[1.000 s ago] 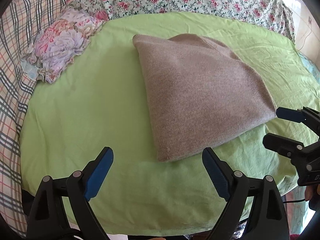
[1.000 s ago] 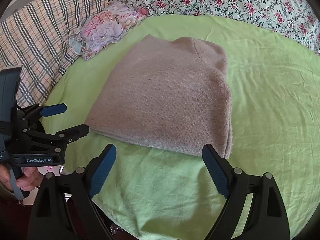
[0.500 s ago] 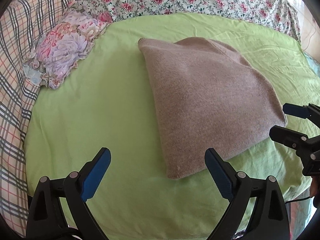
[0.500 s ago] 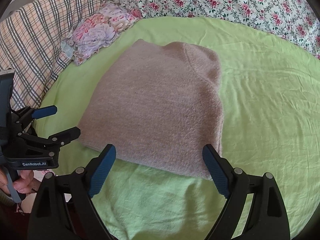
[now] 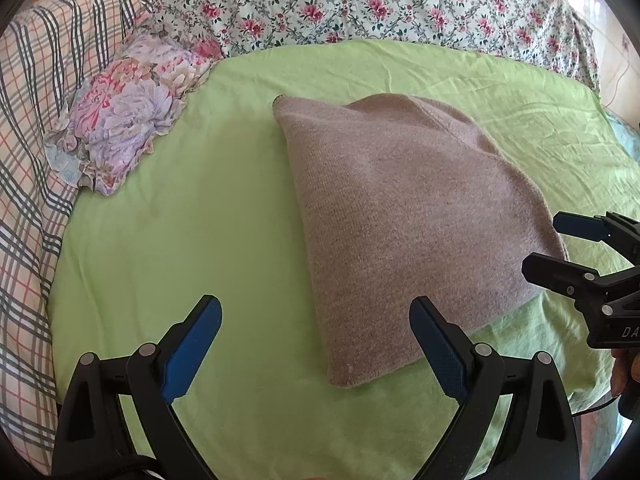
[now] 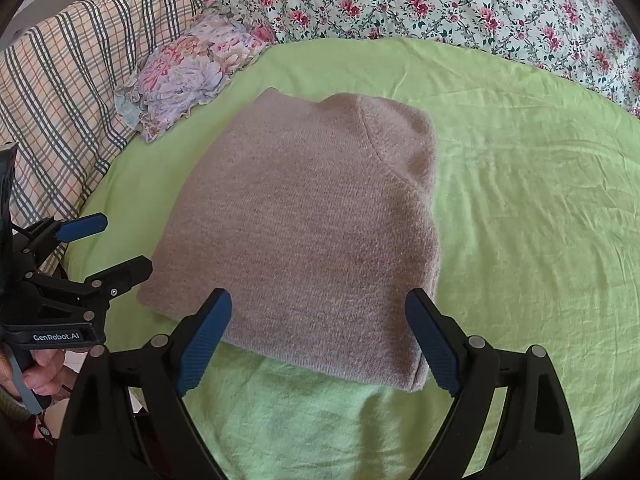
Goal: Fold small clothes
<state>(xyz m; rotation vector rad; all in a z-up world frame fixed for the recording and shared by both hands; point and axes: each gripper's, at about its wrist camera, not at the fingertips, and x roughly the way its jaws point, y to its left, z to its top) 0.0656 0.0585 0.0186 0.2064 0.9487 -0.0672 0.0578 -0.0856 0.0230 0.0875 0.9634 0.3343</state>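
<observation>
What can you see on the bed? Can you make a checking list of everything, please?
Surface: green sheet, wrinkled.
Job's things: brown knitted garment, folded, lying flat.
Clutter: small flowery pillow beside the garment, apart from it.
Grippers: left gripper and right gripper both have jaws open, holding nothing.
Cables: thin dark cable at the sheet's near right edge.
Surroundings: plaid blanket, flowered bedcover.
</observation>
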